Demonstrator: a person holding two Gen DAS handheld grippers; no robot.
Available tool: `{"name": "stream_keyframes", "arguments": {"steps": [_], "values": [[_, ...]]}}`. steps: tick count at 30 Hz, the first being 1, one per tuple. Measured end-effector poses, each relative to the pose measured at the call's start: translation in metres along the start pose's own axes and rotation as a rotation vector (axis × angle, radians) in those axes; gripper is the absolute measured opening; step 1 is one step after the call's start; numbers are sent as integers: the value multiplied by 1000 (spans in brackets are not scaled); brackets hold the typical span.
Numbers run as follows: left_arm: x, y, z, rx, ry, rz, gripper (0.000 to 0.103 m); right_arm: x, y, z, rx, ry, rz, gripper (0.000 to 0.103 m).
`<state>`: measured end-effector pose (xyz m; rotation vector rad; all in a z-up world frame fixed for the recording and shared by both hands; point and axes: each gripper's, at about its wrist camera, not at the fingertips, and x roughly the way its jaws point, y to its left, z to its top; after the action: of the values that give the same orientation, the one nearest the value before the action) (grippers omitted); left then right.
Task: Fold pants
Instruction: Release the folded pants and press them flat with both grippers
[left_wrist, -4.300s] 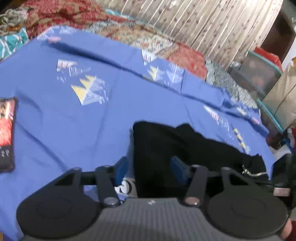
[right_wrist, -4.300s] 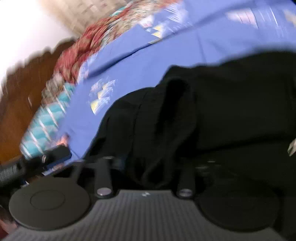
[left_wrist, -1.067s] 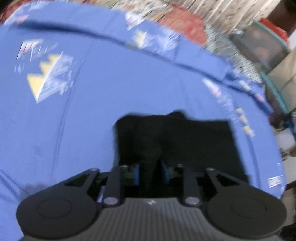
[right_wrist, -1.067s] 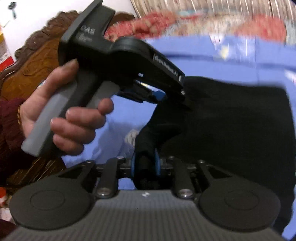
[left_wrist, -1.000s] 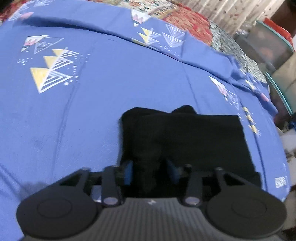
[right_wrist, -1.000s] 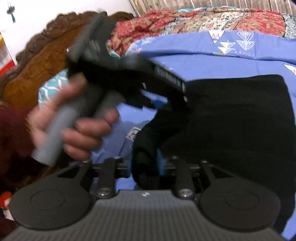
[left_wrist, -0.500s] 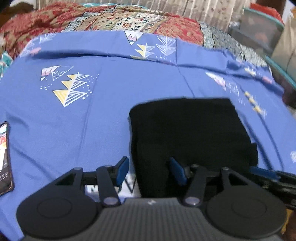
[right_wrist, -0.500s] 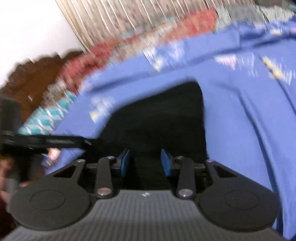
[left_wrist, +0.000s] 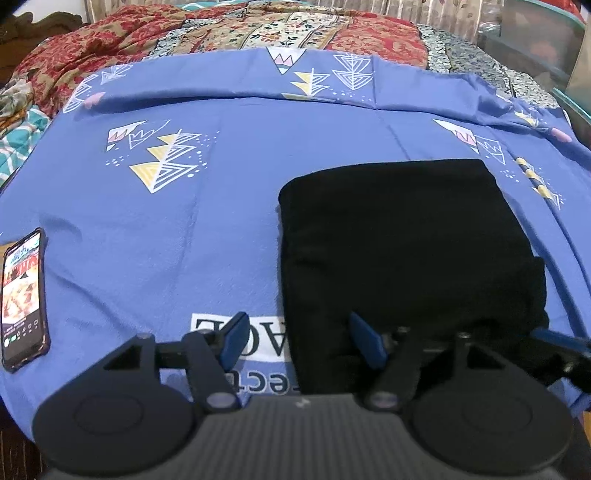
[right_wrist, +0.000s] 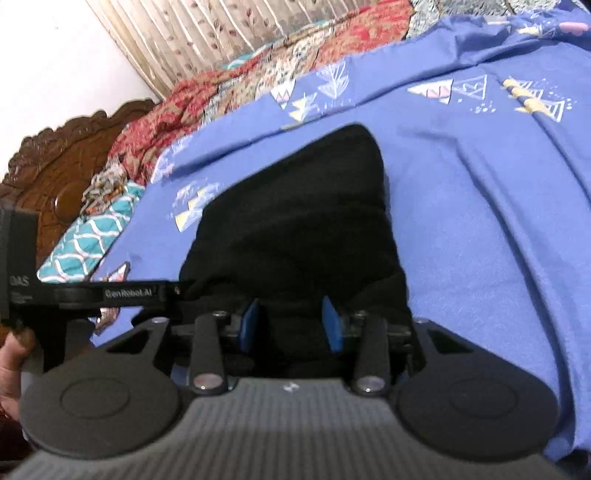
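Both grippers, left gripper (left_wrist: 299, 341) just opened and right gripper (right_wrist: 291, 325) half open, hold nothing, yet the folded pants (left_wrist: 399, 243) could be dragged open if their near edge is caught.

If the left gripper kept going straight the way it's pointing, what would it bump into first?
Most likely the folded black pants. The left gripper points down at their near left edge, its jaws open after just widening, one side over the blue bedsheet. Depth is hard to judge.

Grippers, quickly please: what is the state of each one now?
Left gripper: open, jaws just widened, holding nothing.
Right gripper: open over the folded black pants, not gripping.
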<state>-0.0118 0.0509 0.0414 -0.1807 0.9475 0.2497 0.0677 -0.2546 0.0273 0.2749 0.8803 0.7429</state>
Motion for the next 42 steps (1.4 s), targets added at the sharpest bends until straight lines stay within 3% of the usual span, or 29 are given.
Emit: {"name": "stream_keyframes", "arguments": {"steps": [8, 17, 22, 25, 36, 42], "values": [[-8, 1, -6, -2, -2, 13, 63, -16, -18, 2, 76, -61, -49, 42], [-18, 4, -13, -14, -15, 14, 63, -17, -30, -1, 140, -46, -62, 46], [-24, 7, -15, -19, -23, 16, 65, -9, -30, -3, 133, 3, -87, 53], [-27, 9, -17, -25, -27, 23, 73, -4, -32, -7, 136, 31, -107, 54], [-34, 15, -33, -48, -18, 22, 77, -15, -23, -6, 65, -11, -129, 58], [-46, 13, -39, -46, -25, 12, 77, -10, -27, -8, 57, 17, -133, 61]]}}
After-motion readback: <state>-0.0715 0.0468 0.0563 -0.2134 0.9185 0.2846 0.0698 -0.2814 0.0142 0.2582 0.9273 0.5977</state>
